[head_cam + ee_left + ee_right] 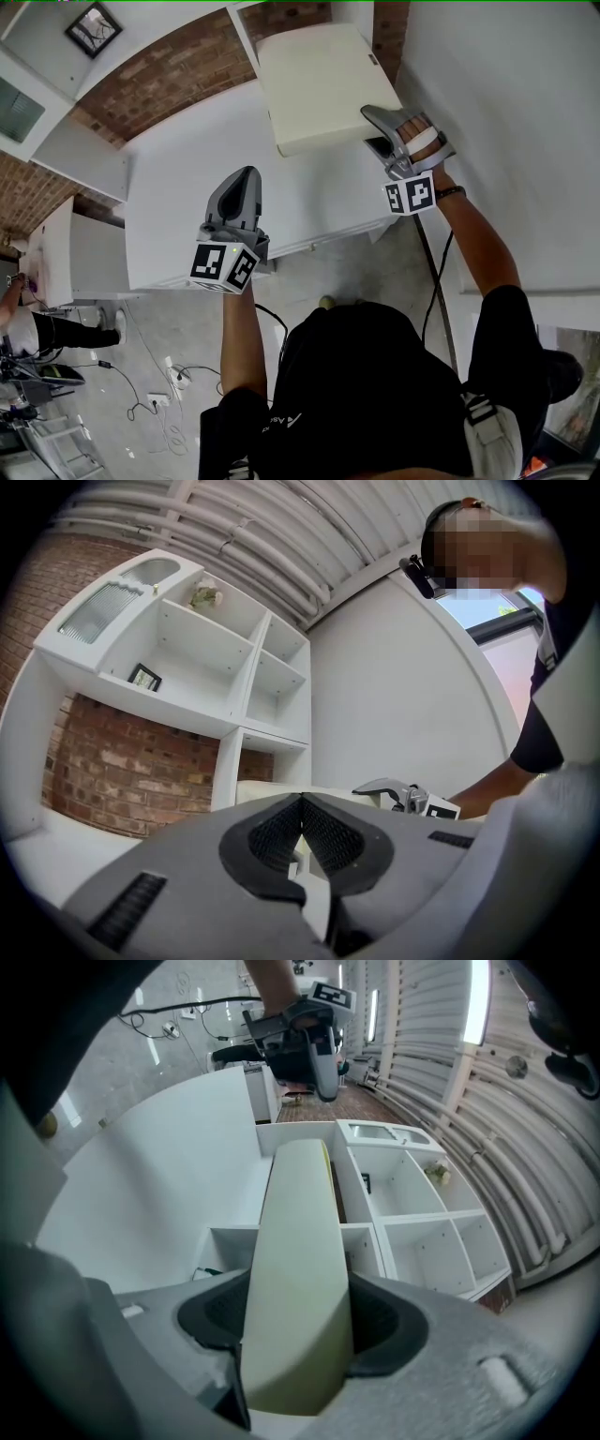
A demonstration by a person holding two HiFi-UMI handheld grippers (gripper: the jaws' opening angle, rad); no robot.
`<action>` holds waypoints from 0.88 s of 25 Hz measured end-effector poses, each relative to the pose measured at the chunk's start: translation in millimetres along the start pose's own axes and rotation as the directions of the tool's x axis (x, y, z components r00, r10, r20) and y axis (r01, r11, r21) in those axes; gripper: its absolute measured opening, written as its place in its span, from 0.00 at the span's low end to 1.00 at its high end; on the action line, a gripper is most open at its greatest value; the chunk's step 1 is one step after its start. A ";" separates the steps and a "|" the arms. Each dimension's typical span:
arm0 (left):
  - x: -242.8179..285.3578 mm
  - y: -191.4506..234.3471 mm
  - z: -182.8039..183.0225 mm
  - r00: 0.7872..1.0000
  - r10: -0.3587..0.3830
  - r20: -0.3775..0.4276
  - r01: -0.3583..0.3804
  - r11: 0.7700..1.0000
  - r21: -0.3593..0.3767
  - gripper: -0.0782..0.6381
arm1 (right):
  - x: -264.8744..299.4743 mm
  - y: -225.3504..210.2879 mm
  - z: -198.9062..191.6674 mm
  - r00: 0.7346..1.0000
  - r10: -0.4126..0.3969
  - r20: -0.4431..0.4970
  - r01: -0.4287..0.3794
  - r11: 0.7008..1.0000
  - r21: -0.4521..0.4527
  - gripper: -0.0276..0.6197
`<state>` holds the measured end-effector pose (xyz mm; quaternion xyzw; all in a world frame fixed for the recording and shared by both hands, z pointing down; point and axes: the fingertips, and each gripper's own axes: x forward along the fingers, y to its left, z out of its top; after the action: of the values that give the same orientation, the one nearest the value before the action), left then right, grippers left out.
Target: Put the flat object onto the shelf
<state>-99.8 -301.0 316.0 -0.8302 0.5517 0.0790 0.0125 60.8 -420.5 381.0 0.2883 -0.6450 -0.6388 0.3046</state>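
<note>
Left gripper above white shelf unit, near its front edge: jaw tips together, nothing between them. Flat object, cream, face up over the unit's right part, long axis pointing away from the person. Right gripper clamps its near right corner.

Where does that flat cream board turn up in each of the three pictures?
Head view: the cream board lies at top centre.
Left gripper view: the board is a pale strip, low and left of centre.
Right gripper view: the board runs edge-on up the middle.
Shared landmark: the framed picture in the white shelf.
</note>
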 end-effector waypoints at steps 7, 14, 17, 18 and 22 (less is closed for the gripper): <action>17.5 12.0 -7.7 0.999 -0.036 -0.020 0.036 0.999 0.002 0.11 | 32.4 16.4 -8.5 0.999 0.034 -0.009 -0.034 0.999 0.022 0.48; 42.9 28.3 -10.4 1.000 0.000 -0.010 0.000 1.000 0.009 0.11 | 62.0 22.7 -27.9 1.000 0.019 0.003 -0.019 0.999 0.030 0.48; 58.0 33.0 -8.4 1.000 0.009 0.001 -0.009 1.000 0.011 0.11 | 77.3 22.6 -39.8 1.000 0.021 0.013 -0.021 0.999 0.027 0.48; 62.7 34.1 -8.4 1.000 0.013 0.004 -0.013 1.000 0.012 0.11 | 82.8 22.1 -43.9 1.000 0.023 0.016 -0.023 0.999 0.027 0.48; 76.5 35.8 -9.4 1.000 0.028 0.007 -0.028 1.000 0.013 0.11 | 103.1 20.0 -57.3 0.999 0.034 0.024 -0.035 0.999 0.027 0.48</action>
<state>-102.6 -385.9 316.5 -0.8220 0.5637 0.0783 0.0189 37.9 -535.7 403.4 0.2738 -0.6619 -0.6281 0.3040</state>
